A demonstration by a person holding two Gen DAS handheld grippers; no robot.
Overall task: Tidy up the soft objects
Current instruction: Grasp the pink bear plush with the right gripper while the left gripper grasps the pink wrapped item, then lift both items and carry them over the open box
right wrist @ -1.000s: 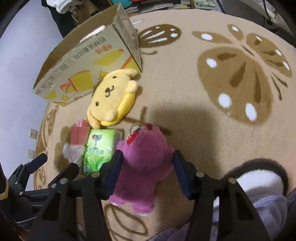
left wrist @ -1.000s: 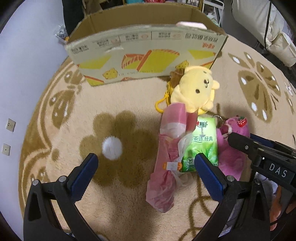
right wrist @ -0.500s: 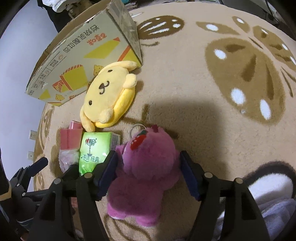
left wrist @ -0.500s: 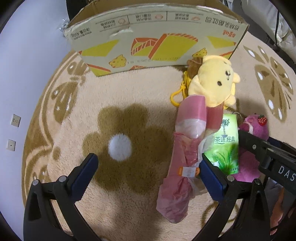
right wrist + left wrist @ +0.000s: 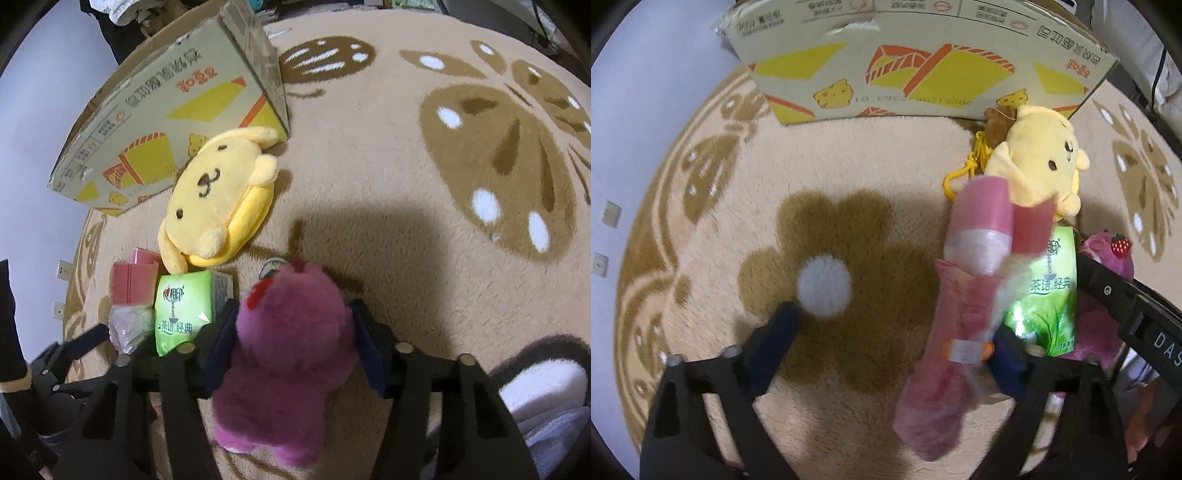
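On the beige rug a long pink plastic bundle (image 5: 964,306) lies between the fingers of my left gripper (image 5: 892,343). Its jaws are closing: the right pad is against the bundle and the left pad is still far off over the brown flower pattern. Beside the bundle lie a green tissue pack (image 5: 1052,295) and a yellow dog plush (image 5: 1038,155). My right gripper (image 5: 293,343) is closing on a purple plush bear (image 5: 288,387) with a strawberry, and both pads press its sides. The tissue pack (image 5: 184,306) and the yellow plush (image 5: 218,199) sit just left of it.
A cardboard box (image 5: 923,66) printed with yellow cheese pictures stands behind the toys, its wall (image 5: 166,110) touching the yellow plush's ear. The rug (image 5: 406,184) stretches to the right with brown butterfly patterns. A grey wall with sockets is at the left.
My left gripper has sunk toward the rug and its jaws have narrowed around the pink bundle. The right gripper's jaws widened briefly, then squeezed the purple plush again.
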